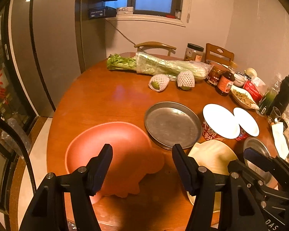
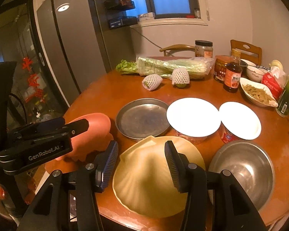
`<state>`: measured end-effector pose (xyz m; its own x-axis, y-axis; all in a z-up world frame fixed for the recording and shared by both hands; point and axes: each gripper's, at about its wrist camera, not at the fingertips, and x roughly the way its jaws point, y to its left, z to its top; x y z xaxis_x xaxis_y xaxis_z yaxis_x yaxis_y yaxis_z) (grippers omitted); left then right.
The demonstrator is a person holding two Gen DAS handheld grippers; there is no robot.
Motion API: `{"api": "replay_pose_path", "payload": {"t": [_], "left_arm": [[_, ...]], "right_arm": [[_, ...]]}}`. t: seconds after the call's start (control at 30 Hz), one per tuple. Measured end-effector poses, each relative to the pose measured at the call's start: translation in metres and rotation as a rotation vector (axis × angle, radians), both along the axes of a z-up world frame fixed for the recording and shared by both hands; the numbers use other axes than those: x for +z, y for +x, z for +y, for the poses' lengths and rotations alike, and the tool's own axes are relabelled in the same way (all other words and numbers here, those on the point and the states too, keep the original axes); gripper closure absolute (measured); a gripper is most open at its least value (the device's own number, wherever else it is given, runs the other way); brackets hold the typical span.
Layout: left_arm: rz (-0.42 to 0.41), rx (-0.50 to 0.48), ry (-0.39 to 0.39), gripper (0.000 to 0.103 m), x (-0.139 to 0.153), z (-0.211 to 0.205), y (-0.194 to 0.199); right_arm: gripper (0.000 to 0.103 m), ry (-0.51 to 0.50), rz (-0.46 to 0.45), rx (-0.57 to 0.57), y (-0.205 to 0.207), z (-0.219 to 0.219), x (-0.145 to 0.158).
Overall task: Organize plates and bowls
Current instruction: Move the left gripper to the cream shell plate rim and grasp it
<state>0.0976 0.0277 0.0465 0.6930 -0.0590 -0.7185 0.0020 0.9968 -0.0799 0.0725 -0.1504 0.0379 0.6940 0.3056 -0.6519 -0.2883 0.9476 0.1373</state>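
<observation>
Your left gripper (image 1: 142, 165) has its jaws wide open and holds nothing — at the lower left of its view the pink bowl (image 1: 113, 150) lies between and beyond the fingers, on the round wooden table (image 1: 106, 100). Your right gripper (image 2: 141, 165) is also wide open and empty, its fingers on either side of the cream shell-shaped plate (image 2: 148, 182) at the lower centre. Behind are a metal plate (image 2: 142, 118) and two white-lidded tubs (image 2: 193, 116); at the lower right, a steel bowl (image 2: 242, 175).
</observation>
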Motion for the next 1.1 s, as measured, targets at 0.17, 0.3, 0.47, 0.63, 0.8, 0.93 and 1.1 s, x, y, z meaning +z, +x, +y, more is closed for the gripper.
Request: {"api": "replay_pose_path", "payload": {"t": [0.17,0.3,0.47,0.63,0.8,0.93,1.1], "left_arm": [[0.014,-0.023,0.004,0.039,-0.006,-0.012,0.001],[0.029,-0.04,0.01,0.039,-0.012,-0.022,0.002],[0.051,-0.061,0.023,0.039,-0.021,-0.033,0.004],[0.075,-0.076,0.017,0.039,-0.03,-0.038,0.003],[0.09,-0.104,0.011,0.039,-0.038,-0.045,0.0],[0.11,-0.118,0.01,0.039,-0.045,-0.048,-0.001],[0.128,-0.13,0.0,0.039,-0.051,-0.05,-0.002]], "right_arm": [[0.051,0.004,0.003,-0.014,-0.008,-0.01,-0.003],[0.051,0.001,0.009,-0.035,-0.011,-0.017,-0.007],[0.051,0.004,0.032,-0.038,-0.014,-0.024,-0.016],[0.051,0.002,0.048,-0.042,-0.023,-0.031,-0.025],[0.051,-0.004,0.04,-0.058,-0.034,-0.036,-0.029],[0.051,-0.013,0.064,-0.085,-0.04,-0.043,-0.039],[0.051,-0.014,0.088,-0.103,-0.042,-0.047,-0.046]]}}
